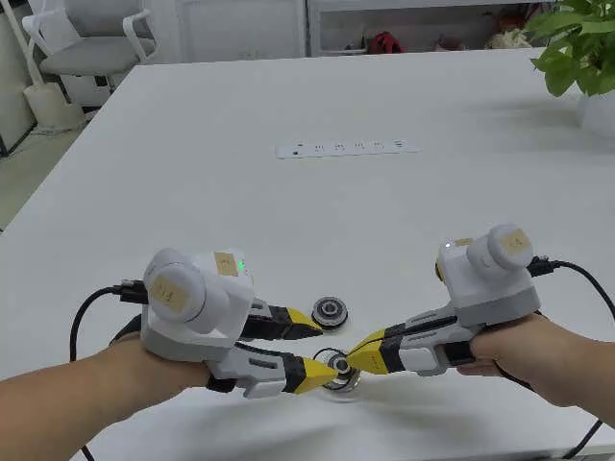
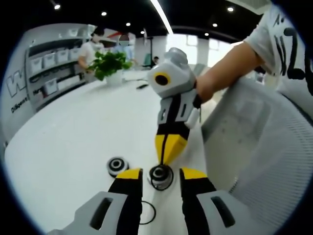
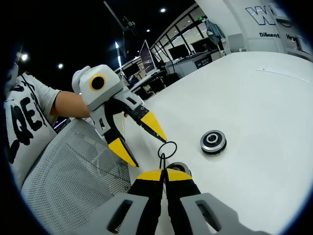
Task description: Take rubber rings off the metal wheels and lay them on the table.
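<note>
Head view: we see a white matte table [image 1: 384,221] with two small round metal wheels near its front edge. The left gripper [image 1: 317,348] is at the left, with a white plastic body and black jaws ending in yellow wedge tips. Its jaws are spread wide, one tip on each side of the near wheel [image 1: 336,373]; we cannot tell whether the tips touch it. The right gripper [image 1: 354,361] points in from the right, its yellow tips pressed together into one point just above that same wheel. The far wheel [image 1: 332,309] lies flat just beyond, apart from both grippers — shiny silver hub, dark band round the rim.

Right gripper view: its own jaws are closed, pinching a thin black rubber ring [image 3: 167,148]. The ring stands up as a small round loop above the tips, with the near wheel right below it. The left gripper's open jaws point in from the left, close beside the loop.

Left gripper view: the near wheel sits in the gap between this gripper's two yellow tips, and the right gripper's point is at its top edge. A loose black ring [image 2: 155,212] lies flat on the table closer in, partly hidden by a jaw.

Farther back on the table we note a flat white power strip [image 1: 346,148], with a leafy green plant [image 1: 577,43] at the right corner. A grey mesh chair back [image 3: 73,176] shows behind the grippers — coarse, woven texture.
</note>
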A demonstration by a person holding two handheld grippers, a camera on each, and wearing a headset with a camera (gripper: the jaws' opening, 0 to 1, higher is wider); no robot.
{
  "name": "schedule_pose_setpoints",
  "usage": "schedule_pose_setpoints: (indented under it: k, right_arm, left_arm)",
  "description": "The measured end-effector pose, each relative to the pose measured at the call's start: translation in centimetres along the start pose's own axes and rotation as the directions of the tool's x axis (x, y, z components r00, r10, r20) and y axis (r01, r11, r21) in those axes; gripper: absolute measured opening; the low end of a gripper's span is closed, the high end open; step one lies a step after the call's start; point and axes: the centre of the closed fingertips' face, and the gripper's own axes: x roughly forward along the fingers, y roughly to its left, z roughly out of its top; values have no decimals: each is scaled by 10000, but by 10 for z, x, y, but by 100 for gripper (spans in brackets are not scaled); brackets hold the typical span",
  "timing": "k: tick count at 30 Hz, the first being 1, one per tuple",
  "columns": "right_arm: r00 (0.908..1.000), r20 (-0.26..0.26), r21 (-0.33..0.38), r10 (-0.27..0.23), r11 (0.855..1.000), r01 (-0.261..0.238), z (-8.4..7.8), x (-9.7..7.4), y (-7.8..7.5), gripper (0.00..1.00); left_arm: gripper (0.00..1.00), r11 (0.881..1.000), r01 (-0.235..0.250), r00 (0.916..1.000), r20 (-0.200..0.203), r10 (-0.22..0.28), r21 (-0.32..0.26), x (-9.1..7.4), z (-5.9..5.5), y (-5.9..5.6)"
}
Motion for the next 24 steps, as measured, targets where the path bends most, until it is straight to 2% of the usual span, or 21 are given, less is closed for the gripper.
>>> schedule_pose_setpoints:
  k: [10,15,24]
  right_arm:
    - [9999,131,119,105,9999,-106,9,-1,3,0]
    - [9998,151,104,110,9999,-112,13,-2,5,0]
    - [9991,331,2,259,9997,-259,32,4,14,0]
  left_arm:
    - [38,9997,-139,9997,215,143,-192,-16,2,0]
    - [42,9994,-254,9995,191,259,-227,-23,-2,1]
    - [46,9970,-551,9980,272,567,-540,-38,-8,8]
